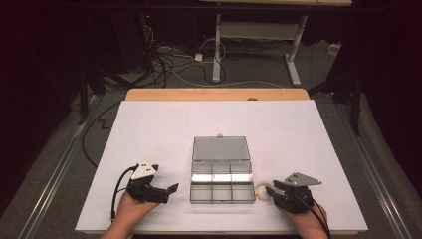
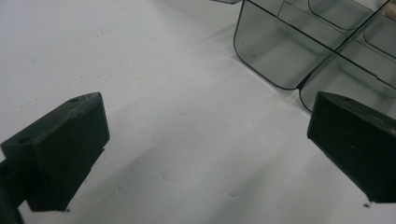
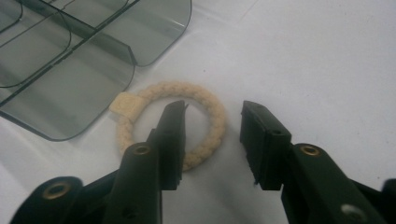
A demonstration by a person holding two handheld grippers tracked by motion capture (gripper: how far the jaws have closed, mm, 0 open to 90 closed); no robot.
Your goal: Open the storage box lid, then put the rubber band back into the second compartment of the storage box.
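A clear plastic compartment box [image 1: 191,193] lies open in the middle of the white table, its lid [image 1: 220,148] folded back flat. A cream braided ring [image 1: 262,191] with a small tag lies on the table just right of the box. My right gripper [image 1: 269,190] is at the ring. In the right gripper view its jaws straddle the ring's right side [image 3: 215,112]: one jaw stands inside the loop, the other outside, and neither pad presses on it. The right gripper [image 3: 212,109] is open. My left gripper [image 1: 170,193] rests left of the box with jaws wide and nothing between them [image 2: 208,100].
The box's compartments [image 2: 275,51] look empty, and its rounded corner [image 3: 70,84] lies close to the ring. The white sheet [image 1: 149,129] covers a wooden table. Beyond the far edge are floor cables [image 1: 164,59] and a desk frame [image 1: 259,35].
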